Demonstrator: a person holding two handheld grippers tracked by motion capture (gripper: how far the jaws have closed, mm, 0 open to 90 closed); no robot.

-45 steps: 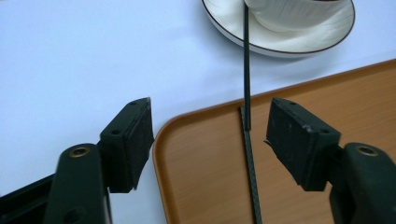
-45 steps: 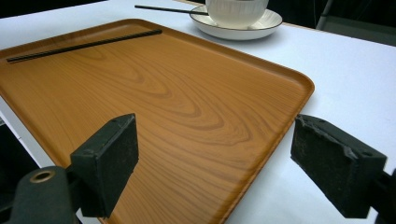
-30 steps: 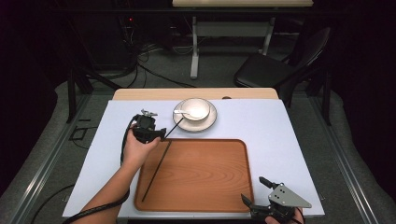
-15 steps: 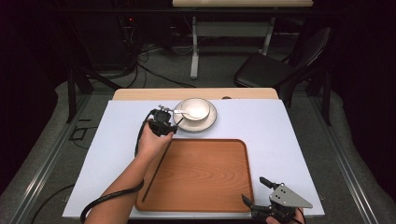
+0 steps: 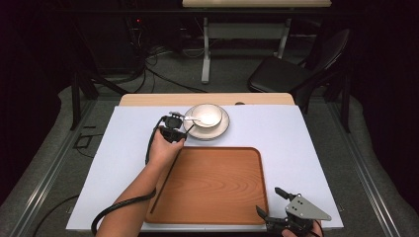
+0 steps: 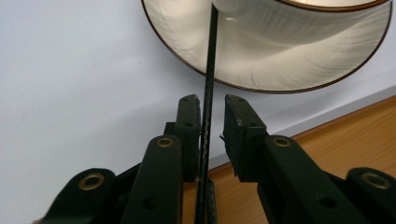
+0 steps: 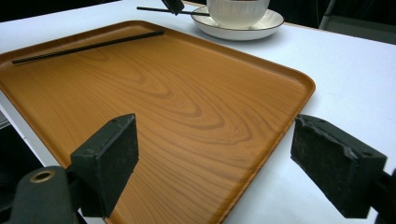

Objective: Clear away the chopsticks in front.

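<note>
L hand-held gripper [image 5: 184, 129] reaches over a white table [image 5: 306, 133]; its jaws stand slightly apart w/ a thin black chopstick [image 6: 210, 56] running between them, near jaw touching or almost touching it, a slim gap on the other side; not yet clamped. Straight ahead of the jaws the chopstick's far end rests on a cream plate [image 5: 220, 132] w/ a dark rim, which carries a white bowl [image 5: 207, 114]. Behind this gripper, toward the person, lies a wooden tray [image 5: 217, 182]; a 2nd matching chopstick [image 5: 165, 180] lies along the tray edge nearest it. R hand-held gripper [image 5: 269, 201] waits at the tray's near corner, well apart, jaws wide, holding nothing. Judged abt halfway: one chopstick on the tray, the other to be gripped and moved. Chopsticks look long, slender, matte black, straight.
</note>
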